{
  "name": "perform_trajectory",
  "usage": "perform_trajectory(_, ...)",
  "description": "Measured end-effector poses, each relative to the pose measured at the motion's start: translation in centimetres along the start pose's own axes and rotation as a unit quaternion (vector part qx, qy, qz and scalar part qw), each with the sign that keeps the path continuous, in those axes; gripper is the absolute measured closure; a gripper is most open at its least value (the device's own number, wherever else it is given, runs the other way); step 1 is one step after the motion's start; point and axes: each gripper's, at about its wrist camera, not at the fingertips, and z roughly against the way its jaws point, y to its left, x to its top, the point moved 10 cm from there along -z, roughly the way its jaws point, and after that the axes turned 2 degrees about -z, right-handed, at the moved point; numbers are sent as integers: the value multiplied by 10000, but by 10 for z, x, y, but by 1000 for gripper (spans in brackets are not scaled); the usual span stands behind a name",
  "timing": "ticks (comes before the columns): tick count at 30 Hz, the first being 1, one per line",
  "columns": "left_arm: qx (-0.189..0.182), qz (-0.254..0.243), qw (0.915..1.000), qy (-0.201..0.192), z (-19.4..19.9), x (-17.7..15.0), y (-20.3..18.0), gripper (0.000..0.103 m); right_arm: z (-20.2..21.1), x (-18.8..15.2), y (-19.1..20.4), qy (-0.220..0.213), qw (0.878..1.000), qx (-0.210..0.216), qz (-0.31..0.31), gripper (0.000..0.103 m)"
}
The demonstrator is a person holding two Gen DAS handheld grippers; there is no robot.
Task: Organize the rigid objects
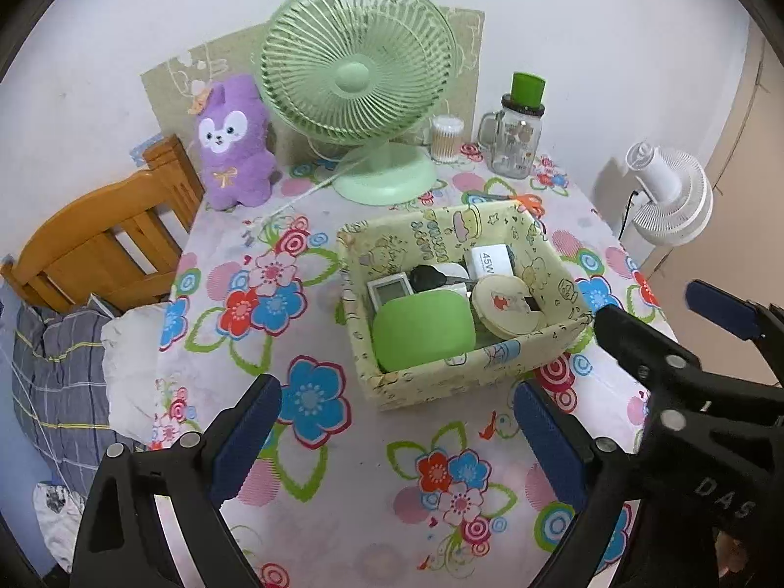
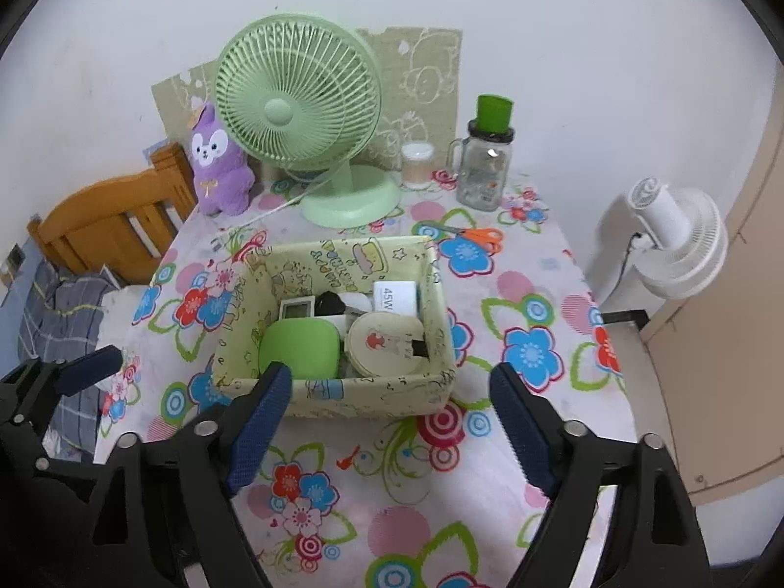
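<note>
1. The left gripper (image 1: 397, 436) is hovering above the floral tablecloth (image 1: 343, 465), jaws spread wide, gripping nothing.
2. The right gripper (image 2: 392, 421) is hanging just in front of the storage box (image 2: 431, 269), jaws gaping too, carrying nothing.
3. Inside the box, a green case (image 2: 300, 348) is lying beside a round tin (image 2: 384, 345); a white 45W charger (image 2: 394, 298) and a small display device (image 2: 296, 309) are sitting behind them, along with something dark, possibly a key fob.
4. Orange scissors (image 2: 477, 236) are lying just behind the box, before the green fan (image 2: 299, 112).
</note>
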Motion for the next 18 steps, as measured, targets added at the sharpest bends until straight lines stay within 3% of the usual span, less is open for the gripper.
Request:
perform_trajectory(11,-131,179,9989,-419,52,3,8,6,59,6,-9,-426,9987,-206,-194,11)
perform_trajectory(18,-179,321,9956,-858,91,17,7,0,96,24,-21,-720,9971,-170,-192,6)
